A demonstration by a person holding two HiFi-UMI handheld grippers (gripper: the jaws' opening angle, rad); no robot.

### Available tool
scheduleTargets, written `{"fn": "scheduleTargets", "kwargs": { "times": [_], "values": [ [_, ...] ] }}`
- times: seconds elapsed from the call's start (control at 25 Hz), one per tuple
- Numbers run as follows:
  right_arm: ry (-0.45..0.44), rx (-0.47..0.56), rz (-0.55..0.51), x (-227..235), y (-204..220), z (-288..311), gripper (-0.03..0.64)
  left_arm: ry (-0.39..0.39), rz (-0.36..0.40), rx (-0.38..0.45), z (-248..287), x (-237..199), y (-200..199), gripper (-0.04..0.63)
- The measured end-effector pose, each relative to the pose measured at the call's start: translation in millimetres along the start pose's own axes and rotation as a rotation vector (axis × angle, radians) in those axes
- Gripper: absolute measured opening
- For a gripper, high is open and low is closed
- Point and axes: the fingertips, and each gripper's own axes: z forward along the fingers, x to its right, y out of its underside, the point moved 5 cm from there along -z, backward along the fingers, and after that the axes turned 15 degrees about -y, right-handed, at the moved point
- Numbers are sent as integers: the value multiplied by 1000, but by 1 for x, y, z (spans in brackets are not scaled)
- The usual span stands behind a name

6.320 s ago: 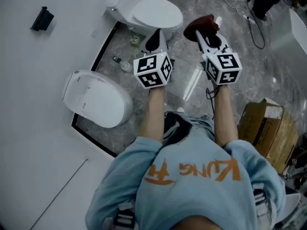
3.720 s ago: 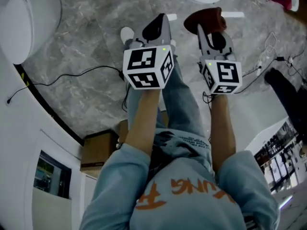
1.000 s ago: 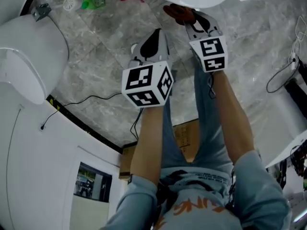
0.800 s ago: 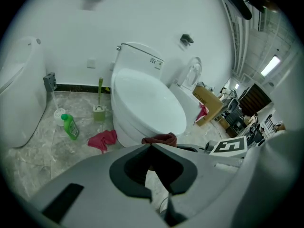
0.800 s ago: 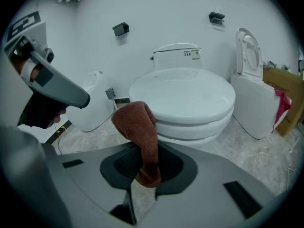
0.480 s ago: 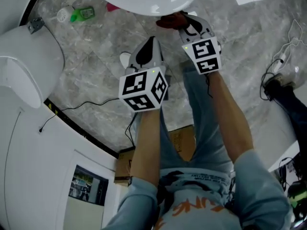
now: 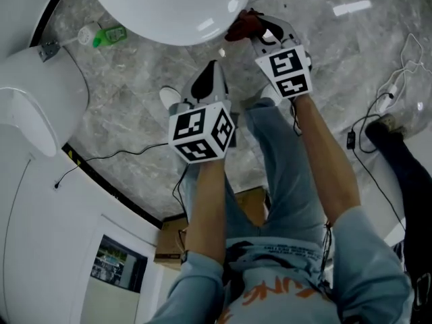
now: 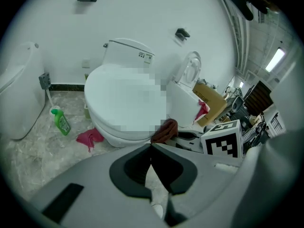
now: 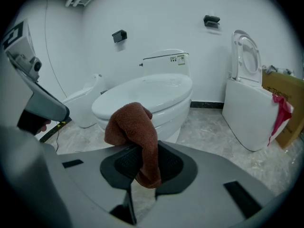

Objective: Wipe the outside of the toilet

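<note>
**Head view.** Your right gripper (image 7: 264, 31) is clamped on the brown cloth (image 7: 243, 24) and has it at the front edge of the toilet (image 7: 169, 9). It is just beside the rim, and from here you cannot tell whether it touches. Your left gripper (image 7: 213, 69) hangs lower over the grey marble floor (image 7: 135, 113), well apart from the bowl. A green bottle (image 7: 108, 36) lies near the toilet's side, and a second fixture (image 7: 34, 106) stands by the wall.

**Left gripper view.** This tool's jaws are pressed together with nothing between them. Ahead of it you see the toilet, its cistern (image 8: 126, 53) against the white wall, the cloth at the bowl's front, and a pink rag (image 8: 89, 137) on the floor beside the base. Another toilet (image 8: 187, 94) with its seat raised stands to the right, with a cardboard box (image 8: 211, 99) behind it.

**Right gripper view.** The cloth sits bunched above the jaws, with 1 tail pinched between the pads. The bowl is straight ahead and close.

**Progress.** No wiped streak shows on the porcelain, so I judge that you are at the very start. The cloth is gripped and brought up, while the bowl's sides, base and cistern all remain to be done.

**Surface and room.** The glazed white shell looks smooth and curved, so expect the cloth to slide easily. The floor is cluttered near the base.
</note>
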Motion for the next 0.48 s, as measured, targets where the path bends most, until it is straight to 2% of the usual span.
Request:
{"fn": "scheduleTargets", "kwargs": {
  "times": [0.48],
  "values": [
    [-24, 5, -90, 67, -34, -5, 74, -32, -54, 24, 9, 45, 1, -5]
  ]
}}
